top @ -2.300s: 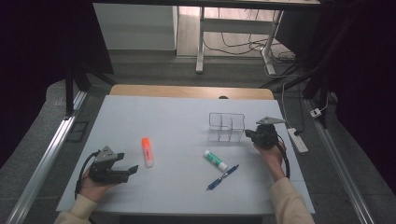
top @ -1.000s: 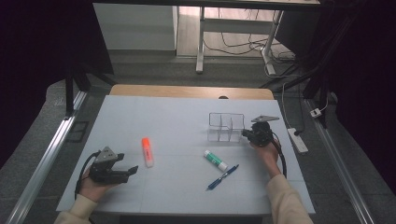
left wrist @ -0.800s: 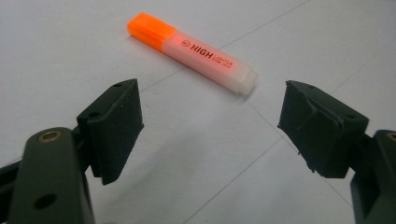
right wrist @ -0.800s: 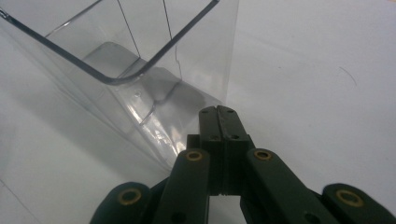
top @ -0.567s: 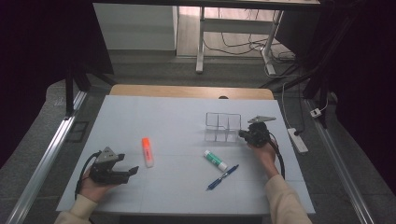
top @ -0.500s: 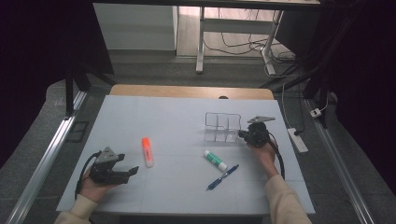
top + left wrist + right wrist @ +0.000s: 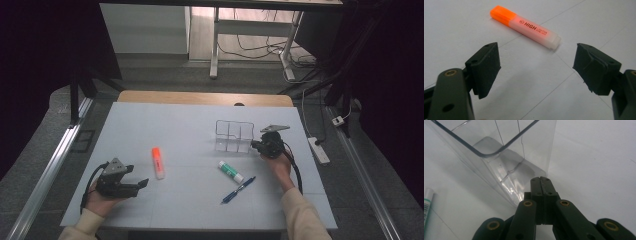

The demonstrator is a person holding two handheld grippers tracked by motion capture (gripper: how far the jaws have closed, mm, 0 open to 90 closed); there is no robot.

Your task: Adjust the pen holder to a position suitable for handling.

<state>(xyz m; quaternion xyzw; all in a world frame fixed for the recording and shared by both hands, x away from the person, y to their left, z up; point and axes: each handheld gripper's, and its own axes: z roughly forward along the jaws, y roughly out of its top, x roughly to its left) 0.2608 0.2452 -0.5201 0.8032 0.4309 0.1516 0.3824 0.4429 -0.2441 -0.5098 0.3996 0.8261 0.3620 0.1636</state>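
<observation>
Resting near the right side of the white tabletop [image 7: 190, 130], the right tool [image 7: 256, 145] has its two black jaws pressed flat together with nothing between them. In the right gripper view the closed tip [image 7: 541, 181] sits at the lower corner of the clear plastic organizer [image 7: 499, 157], touching or very nearly touching its wall; which of the two cannot be told for certain. From the high view that organizer [image 7: 234, 136] stands upright, right of the tabletop's middle, its thin dividers splitting it into compartments, and the right tool lies just beside its right end. The person's right hand [image 7: 278, 164] holds the tool from the near side, a cable looping along the wrist.

A glue stick [image 7: 230, 171] with a green-and-white label lies just near of the organizer, and a blue pen [image 7: 238, 190] lies nearer still, angled, close to the glue stick but apart from it. The end of the glue stick [image 7: 427, 207] also shows at the left edge of the right gripper view.

At the near left, the left tool [image 7: 141, 184] is in the person's left hand [image 7: 102, 202], jaws spread wide and empty. An orange highlighter [image 7: 158, 162] lies flat just beyond it; in the left gripper view the highlighter [image 7: 525, 27] lies beyond the open jaws, its orange cap toward the upper left, clear of both pads.
</observation>
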